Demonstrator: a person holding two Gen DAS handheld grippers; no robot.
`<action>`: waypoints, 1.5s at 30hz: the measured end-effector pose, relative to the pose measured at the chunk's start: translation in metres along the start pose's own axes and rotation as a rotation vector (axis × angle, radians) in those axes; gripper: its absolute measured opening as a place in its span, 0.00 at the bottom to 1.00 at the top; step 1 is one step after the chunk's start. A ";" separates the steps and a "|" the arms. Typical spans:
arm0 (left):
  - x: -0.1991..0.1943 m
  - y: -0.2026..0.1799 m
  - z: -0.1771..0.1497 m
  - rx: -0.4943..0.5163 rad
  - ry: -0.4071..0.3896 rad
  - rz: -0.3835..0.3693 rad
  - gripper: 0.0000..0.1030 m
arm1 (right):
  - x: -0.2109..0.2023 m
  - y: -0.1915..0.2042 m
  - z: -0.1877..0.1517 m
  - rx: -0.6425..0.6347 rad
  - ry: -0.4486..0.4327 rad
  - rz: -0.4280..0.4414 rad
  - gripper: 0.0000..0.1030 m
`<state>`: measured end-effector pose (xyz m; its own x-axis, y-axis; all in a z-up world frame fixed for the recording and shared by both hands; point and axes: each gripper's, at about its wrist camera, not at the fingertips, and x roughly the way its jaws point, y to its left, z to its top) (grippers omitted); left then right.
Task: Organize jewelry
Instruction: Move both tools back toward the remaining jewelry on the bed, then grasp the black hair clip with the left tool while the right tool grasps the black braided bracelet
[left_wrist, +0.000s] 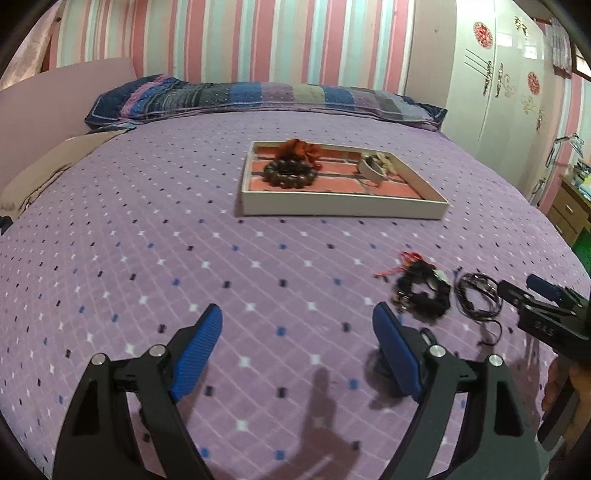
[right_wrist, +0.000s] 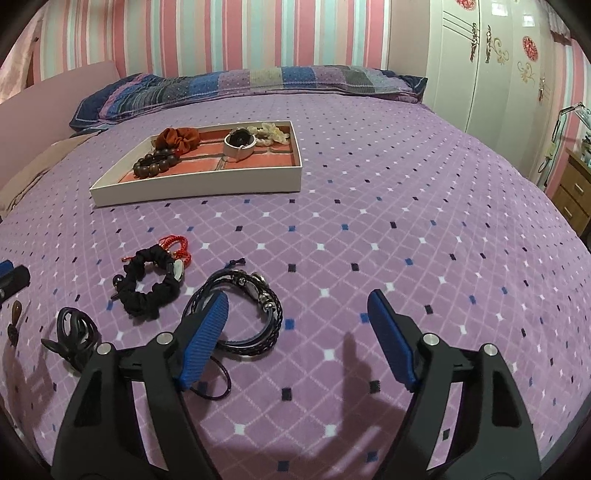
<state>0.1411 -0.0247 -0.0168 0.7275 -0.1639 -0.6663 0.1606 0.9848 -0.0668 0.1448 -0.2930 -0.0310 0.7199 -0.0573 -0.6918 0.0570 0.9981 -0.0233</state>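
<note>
Ahead of both grippers, far across the bed, sits the tray, a shallow white box with red compartments. It already holds a bead bracelet, an orange scrunchie, a white band and a pale flower piece, so I judge the sorting is partly done.

The left gripper hangs over the bare blanket with its fingers spread wide and nothing between them. The right gripper is also spread and empty. Its left finger stands just over the braided bracelet, probably because this piece is the nearest one to take.

Beyond and to the left of that finger lie the black scrunchie and the red cord, which touch each other. Further left, close to the lens, are a small black ring bundle and a brown pendant.

These loose pieces are grouped close to the person, well apart from the tray, so each one needs a carry forward. The braided bracelet is limp with a thin trailing cord, so it may sag or catch when lifted.
</note>
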 end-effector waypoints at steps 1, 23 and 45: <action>0.000 -0.005 -0.001 0.011 0.001 0.003 0.80 | 0.001 0.000 0.000 -0.002 0.003 0.000 0.75; 0.021 -0.066 -0.019 0.129 0.037 -0.040 0.80 | 0.021 0.004 -0.006 -0.007 0.048 -0.030 0.63; 0.062 -0.057 -0.013 0.115 0.071 -0.119 0.44 | 0.036 0.015 -0.007 -0.011 0.055 -0.005 0.17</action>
<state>0.1680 -0.0902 -0.0640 0.6504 -0.2702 -0.7099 0.3210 0.9448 -0.0654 0.1666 -0.2802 -0.0612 0.6804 -0.0617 -0.7303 0.0527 0.9980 -0.0352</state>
